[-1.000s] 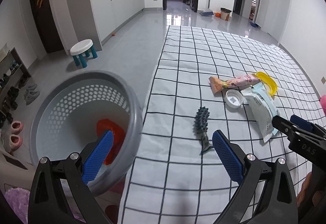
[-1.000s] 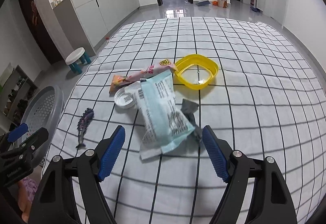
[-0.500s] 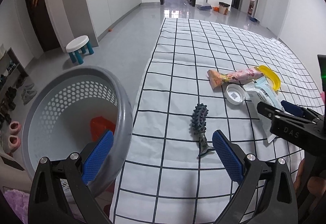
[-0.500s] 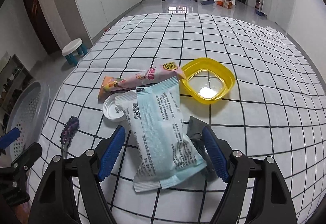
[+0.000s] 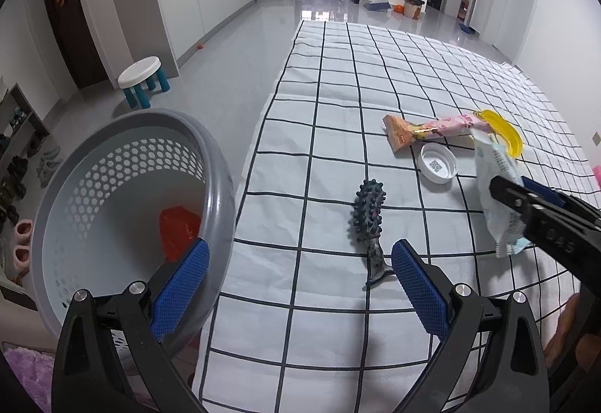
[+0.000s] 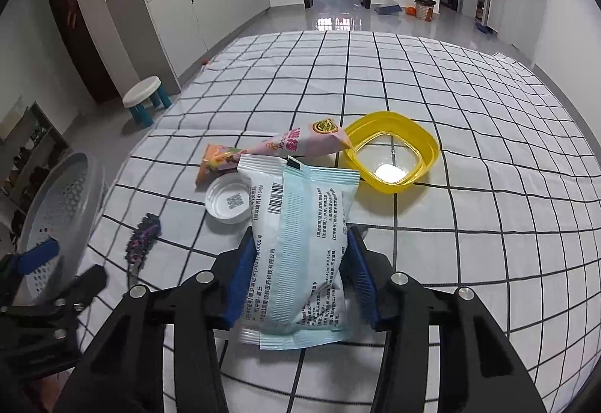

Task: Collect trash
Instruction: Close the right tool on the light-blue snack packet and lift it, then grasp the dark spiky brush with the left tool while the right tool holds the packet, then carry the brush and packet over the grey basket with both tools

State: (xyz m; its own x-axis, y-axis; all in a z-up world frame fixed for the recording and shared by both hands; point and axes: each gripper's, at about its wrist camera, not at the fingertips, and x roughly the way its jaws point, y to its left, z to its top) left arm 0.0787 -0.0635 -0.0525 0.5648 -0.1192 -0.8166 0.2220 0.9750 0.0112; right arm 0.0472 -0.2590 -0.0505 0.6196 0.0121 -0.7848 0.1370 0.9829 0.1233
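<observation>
Five loose things on the checked cloth — one pale blue plastic packet [image 6: 300,244], one pink snack wrapper [image 6: 274,150], one white round cap [image 6: 229,202], one yellow plastic lid [image 6: 390,157], one dark spiky toy [image 5: 370,221]. One grey perforated basket [image 5: 112,157] — one red piece [image 5: 176,232] inside.

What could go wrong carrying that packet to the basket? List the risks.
The right gripper pinches only the lower end of the blue packet; the long upper part may flop or slip out. The grey basket sits off the cloth's edge beyond the spiky toy, so a low sweep might drag it.
</observation>
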